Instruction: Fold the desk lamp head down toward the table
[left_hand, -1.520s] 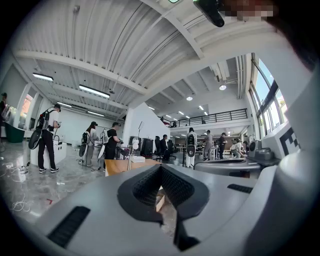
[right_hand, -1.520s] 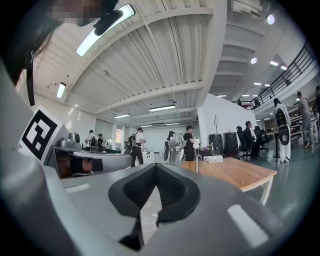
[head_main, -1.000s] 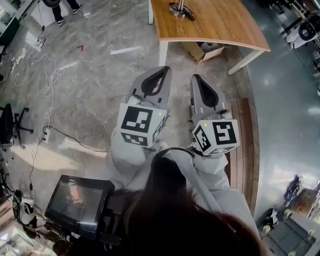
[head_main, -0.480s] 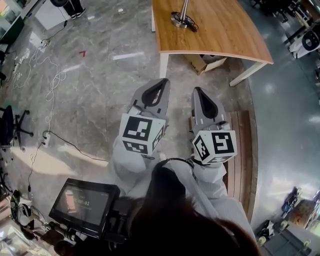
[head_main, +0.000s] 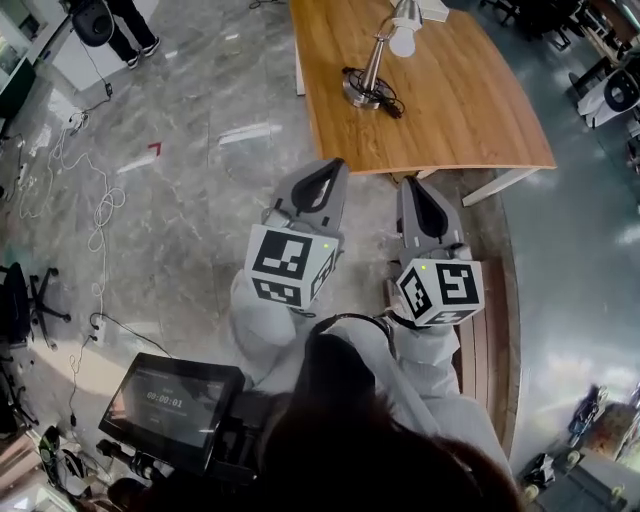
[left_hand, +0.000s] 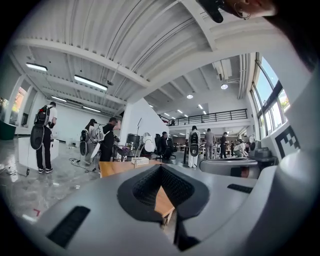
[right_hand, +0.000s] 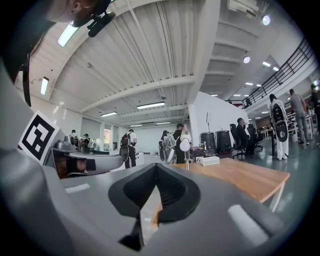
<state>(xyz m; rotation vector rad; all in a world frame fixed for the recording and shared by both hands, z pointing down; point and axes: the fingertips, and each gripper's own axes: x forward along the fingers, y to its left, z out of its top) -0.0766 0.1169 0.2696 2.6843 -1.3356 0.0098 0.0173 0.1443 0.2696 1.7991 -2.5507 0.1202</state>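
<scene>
A silver desk lamp (head_main: 372, 72) stands on the wooden table (head_main: 470, 100), its round base near the table's left part and its white head (head_main: 404, 38) raised farther back. My left gripper (head_main: 318, 168) and right gripper (head_main: 413, 186) are held side by side just short of the table's near edge, both shut and empty. Over the closed jaws of the left gripper (left_hand: 160, 167) the lamp (left_hand: 146, 143) shows small and far off. In the right gripper view the lamp (right_hand: 185, 146) stands upright beyond the right gripper (right_hand: 156, 166).
A white box (head_main: 435, 9) lies behind the lamp on the table. Cables (head_main: 95, 190) trail over the grey floor at left. A wooden platform (head_main: 490, 310) lies at right, and a monitor (head_main: 170, 400) sits low at left. Several people (left_hand: 107, 142) stand in the background.
Both grippers have moved forward together toward the table. The table now fills more of the head view, and the lamp's stem and head have come into sight.
</scene>
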